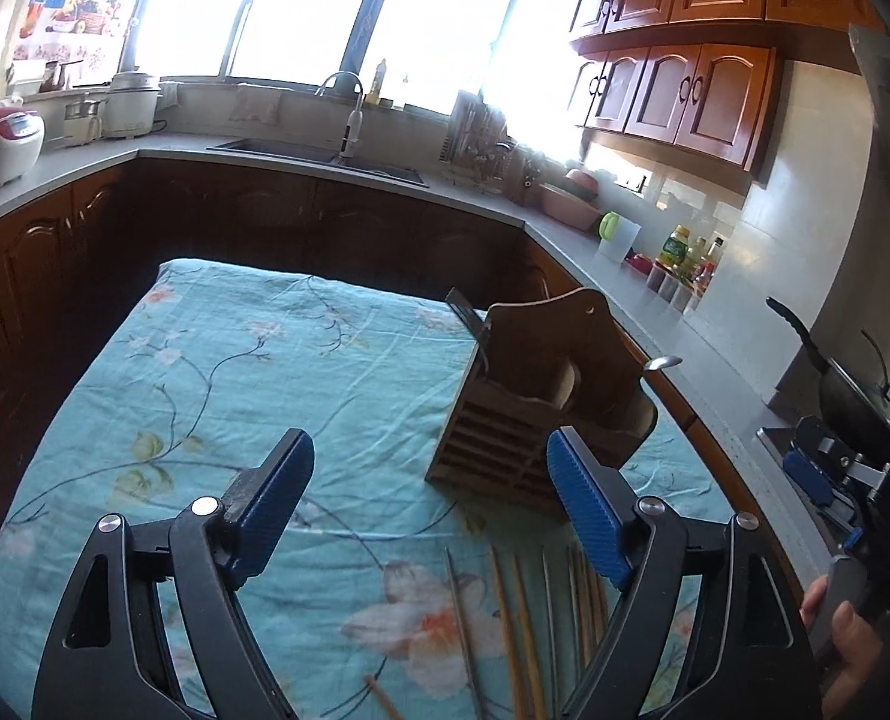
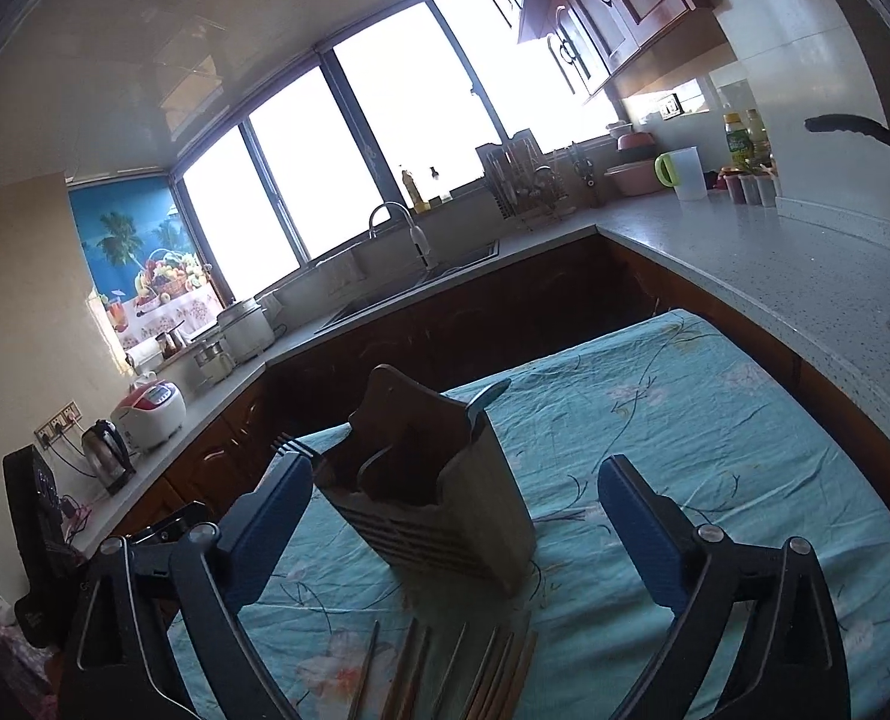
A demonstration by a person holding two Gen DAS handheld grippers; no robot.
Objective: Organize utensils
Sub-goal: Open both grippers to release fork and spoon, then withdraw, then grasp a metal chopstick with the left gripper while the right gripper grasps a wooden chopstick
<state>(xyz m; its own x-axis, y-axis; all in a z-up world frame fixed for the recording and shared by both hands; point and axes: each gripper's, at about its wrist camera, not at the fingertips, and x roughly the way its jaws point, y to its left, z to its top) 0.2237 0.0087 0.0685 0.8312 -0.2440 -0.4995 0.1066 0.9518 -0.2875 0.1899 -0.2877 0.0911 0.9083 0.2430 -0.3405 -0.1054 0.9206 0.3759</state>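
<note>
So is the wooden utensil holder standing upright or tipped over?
Upright. The wooden utensil holder stands on its base on the floral cloth, with a fork and a spoon sticking out of the top.

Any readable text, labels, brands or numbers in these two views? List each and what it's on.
None legible.
Yellow-capped bottle on the counter: green label with print, too blurred to read.
Rice cooker: control panel marks, too small to read.
Fruit poster by the window: picture only, no text made out.
Wooden utensil holder: no markings visible.
</note>
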